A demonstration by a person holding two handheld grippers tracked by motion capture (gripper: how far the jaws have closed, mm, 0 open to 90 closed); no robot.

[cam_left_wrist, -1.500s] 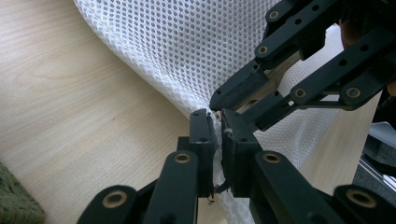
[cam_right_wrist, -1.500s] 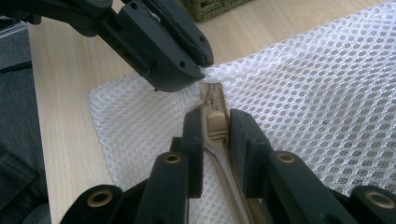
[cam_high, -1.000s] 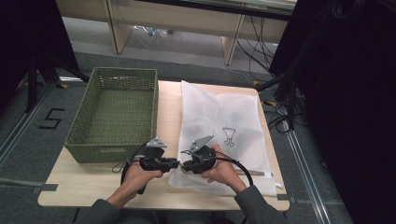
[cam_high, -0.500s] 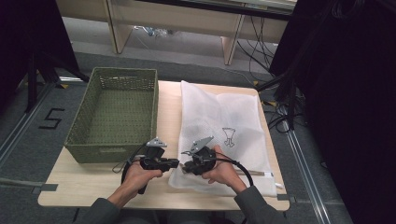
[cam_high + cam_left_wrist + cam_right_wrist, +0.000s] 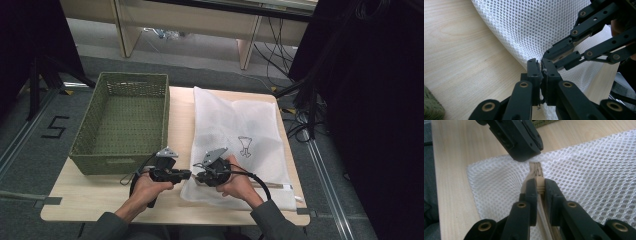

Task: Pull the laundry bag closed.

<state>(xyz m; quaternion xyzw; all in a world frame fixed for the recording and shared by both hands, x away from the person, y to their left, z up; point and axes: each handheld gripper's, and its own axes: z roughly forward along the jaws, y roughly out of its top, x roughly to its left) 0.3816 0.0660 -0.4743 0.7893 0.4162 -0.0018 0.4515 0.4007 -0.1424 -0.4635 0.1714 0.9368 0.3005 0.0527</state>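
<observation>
A white mesh bag (image 5: 240, 130) with a small printed drawing lies flat on the right half of the wooden table (image 5: 181, 115). Both grippers meet at its near left corner, tip to tip. My left gripper (image 5: 189, 174) is shut on the mesh edge (image 5: 531, 27), its tips (image 5: 541, 68) pinching the fabric. My right gripper (image 5: 198, 177) is shut on the beige zipper end (image 5: 536, 171), which sticks out past its tips (image 5: 539, 186). The right gripper (image 5: 554, 53) touches the left gripper's tips from the upper right. The left gripper (image 5: 524, 150) hangs just beyond the zipper end.
A green woven basket (image 5: 132, 76) stands on the left half of the table, close behind the left hand; its corner (image 5: 430, 107) shows low left. Bare wood (image 5: 461, 50) lies between basket and bag. Cables trail on the floor to the right of the table.
</observation>
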